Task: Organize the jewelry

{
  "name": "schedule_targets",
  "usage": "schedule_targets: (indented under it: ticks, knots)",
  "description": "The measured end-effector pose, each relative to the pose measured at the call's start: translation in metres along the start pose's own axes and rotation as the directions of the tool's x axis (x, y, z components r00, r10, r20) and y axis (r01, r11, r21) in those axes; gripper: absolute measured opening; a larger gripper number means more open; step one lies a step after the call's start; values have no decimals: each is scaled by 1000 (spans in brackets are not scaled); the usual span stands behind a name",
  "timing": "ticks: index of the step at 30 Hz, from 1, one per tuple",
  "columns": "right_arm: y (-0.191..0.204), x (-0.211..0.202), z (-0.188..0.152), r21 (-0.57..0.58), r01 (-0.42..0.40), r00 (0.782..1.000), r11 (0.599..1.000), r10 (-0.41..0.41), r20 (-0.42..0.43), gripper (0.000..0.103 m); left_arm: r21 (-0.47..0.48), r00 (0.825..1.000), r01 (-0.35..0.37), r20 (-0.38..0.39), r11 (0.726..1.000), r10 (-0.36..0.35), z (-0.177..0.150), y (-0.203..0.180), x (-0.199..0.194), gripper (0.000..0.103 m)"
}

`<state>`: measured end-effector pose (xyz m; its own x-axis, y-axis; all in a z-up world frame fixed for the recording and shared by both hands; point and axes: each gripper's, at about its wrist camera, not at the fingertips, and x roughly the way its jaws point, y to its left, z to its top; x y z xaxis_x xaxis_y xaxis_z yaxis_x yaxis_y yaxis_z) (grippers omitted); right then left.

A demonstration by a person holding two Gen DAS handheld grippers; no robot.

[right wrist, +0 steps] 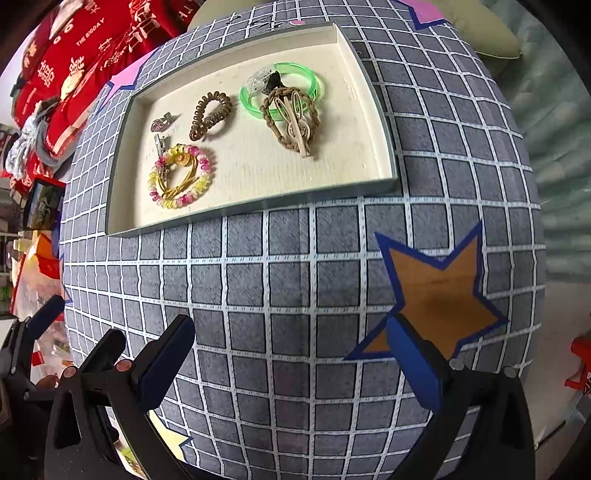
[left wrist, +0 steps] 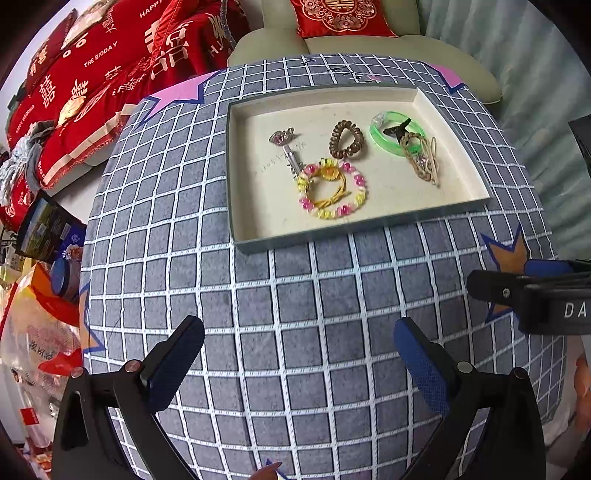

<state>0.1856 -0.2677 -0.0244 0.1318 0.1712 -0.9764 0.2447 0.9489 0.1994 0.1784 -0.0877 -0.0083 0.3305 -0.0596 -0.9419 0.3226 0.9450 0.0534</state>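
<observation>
A shallow cream tray [left wrist: 255,206] [right wrist: 125,199] lies on the far half of the grey checked table. In it lie a pink and yellow bead bracelet [left wrist: 332,189] [right wrist: 181,177], a brown spiral hair tie [left wrist: 347,139] [right wrist: 210,114], a green bangle [left wrist: 397,133] [right wrist: 282,88], a braided brown band with a clip [left wrist: 421,158] [right wrist: 291,118], and a small pink hair clip [left wrist: 282,137] [right wrist: 162,122]. My left gripper [left wrist: 299,332] is open and empty above the near table. My right gripper [right wrist: 288,332] is open and empty; it also shows at the right edge of the left wrist view [left wrist: 524,291].
The table cloth [left wrist: 295,295] [right wrist: 295,280] has an orange star [right wrist: 439,291] at the right and pink stars at the far corners. Red bedding [left wrist: 92,74] lies to the far left. A cream chair with a red cushion [left wrist: 340,16] stands behind the table. Boxes and bags sit at the left.
</observation>
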Motion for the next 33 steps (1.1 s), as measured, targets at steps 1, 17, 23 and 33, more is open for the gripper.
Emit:
schedule_targets:
  ticks: [1, 17, 23, 33]
  knots:
    - [1, 0, -1, 2, 1, 1000, 1000, -1, 3, 103, 2, 1000, -3, 2, 1000, 3, -3, 1, -1, 103]
    - [-3, -8, -30, 60, 33, 997, 998, -36, 63, 103, 33, 999, 45, 13, 998, -46, -28, 10, -9, 103]
    - [-9, -13, -33, 44, 39, 994, 998, -43, 98, 103, 7, 998, 42, 44, 999, -42, -35, 8, -15, 103]
    - [-17, -32, -61, 0, 58, 985, 998, -57, 165, 103, -49, 996, 48, 77, 998, -44, -54, 1, -25, 103]
